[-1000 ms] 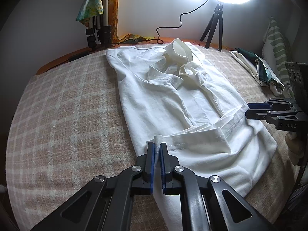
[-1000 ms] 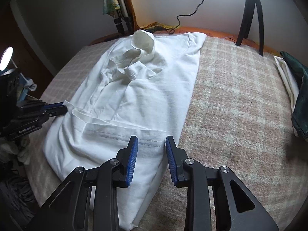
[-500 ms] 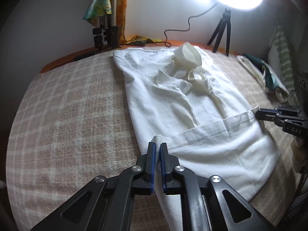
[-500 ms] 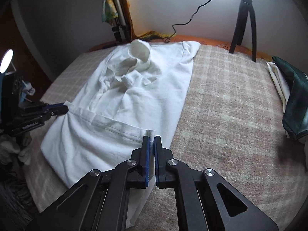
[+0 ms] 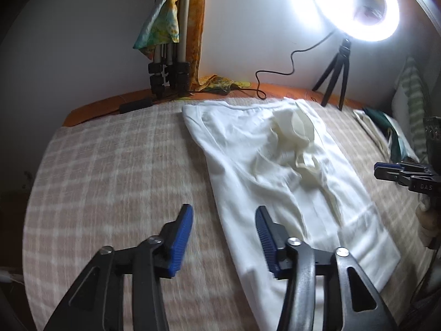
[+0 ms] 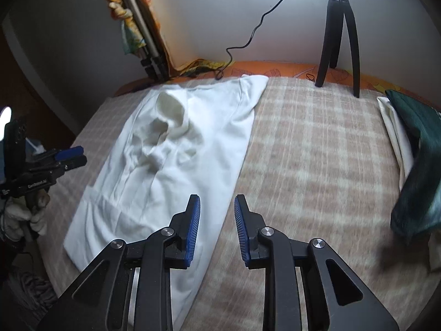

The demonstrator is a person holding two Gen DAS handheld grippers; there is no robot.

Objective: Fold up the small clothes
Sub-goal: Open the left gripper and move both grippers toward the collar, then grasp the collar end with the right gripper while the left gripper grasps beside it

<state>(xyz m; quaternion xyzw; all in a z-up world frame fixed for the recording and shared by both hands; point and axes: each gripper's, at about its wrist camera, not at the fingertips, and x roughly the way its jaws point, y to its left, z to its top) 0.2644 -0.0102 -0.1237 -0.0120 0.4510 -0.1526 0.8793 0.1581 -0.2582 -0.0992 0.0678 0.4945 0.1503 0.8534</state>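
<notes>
A white collared shirt (image 5: 261, 171) lies lengthwise on the plaid blanket (image 5: 124, 179), collar at the far end, with a faint crease across its near part. My left gripper (image 5: 224, 212) hovers over the shirt's left edge. Its jaws are opening, and no cloth is pinched between the blue pads. My right gripper (image 6: 217, 201) hovers over the shirt's (image 6: 179, 160) right edge, and its jaws are opening with nothing held. Each gripper also shows at the side of the other's view: right gripper (image 5: 386, 169), left gripper (image 6: 74, 154).
A lit ring light (image 5: 355, 2) on a small tripod (image 6: 339, 35) stands at the back with its cable (image 5: 275, 71). Folded tripod legs with coloured cloth (image 5: 165, 55) lean in the back corner. A pile of dark green and white clothes (image 6: 413, 149) lies at the blanket's right.
Half a second ago both grippers were shut on the shirt's turned-up hem. Both have since let go, opened and lifted away, and the hem lies flat on the shirt.
</notes>
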